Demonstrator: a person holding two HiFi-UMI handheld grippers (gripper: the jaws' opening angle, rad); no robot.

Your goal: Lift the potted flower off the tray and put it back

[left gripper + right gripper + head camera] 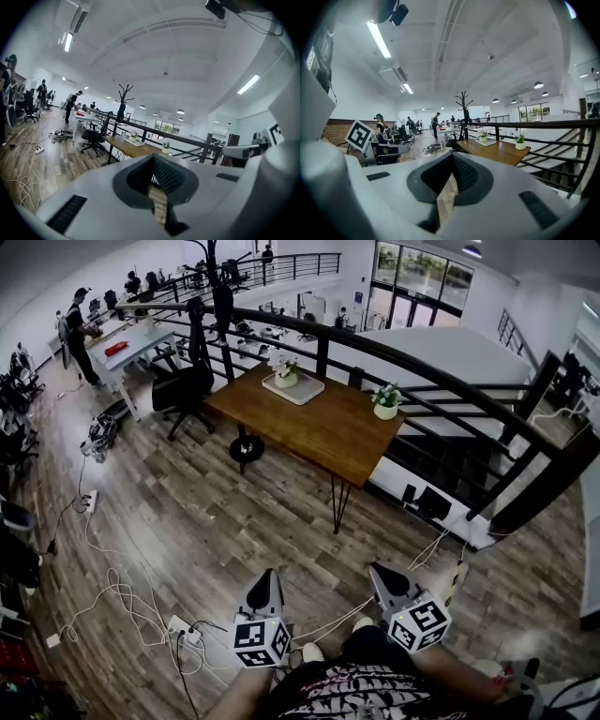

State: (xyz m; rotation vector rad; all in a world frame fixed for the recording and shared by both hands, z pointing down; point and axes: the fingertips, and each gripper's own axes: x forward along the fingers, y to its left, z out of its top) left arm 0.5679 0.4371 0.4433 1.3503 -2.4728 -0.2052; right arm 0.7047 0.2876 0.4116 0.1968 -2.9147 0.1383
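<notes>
Head view: long wooden table (319,423) with a brown plank top and thin black hairpin legs, set against a black metal railing (422,366). Potted flower (286,373) has a small white pot, pale blooms and green leaves. It stands upright on a flat white square tray (305,392) at the table's far end. Second white pot (385,407) sits at the near right edge, off the tray. Black office chair (183,390) left of the table. White cables (122,598) loop over the grey-brown plank floor (234,512). Left gripper (266,577) and right gripper (377,570) are well short of the table, both with jaws pressed together, nothing between them.
</notes>
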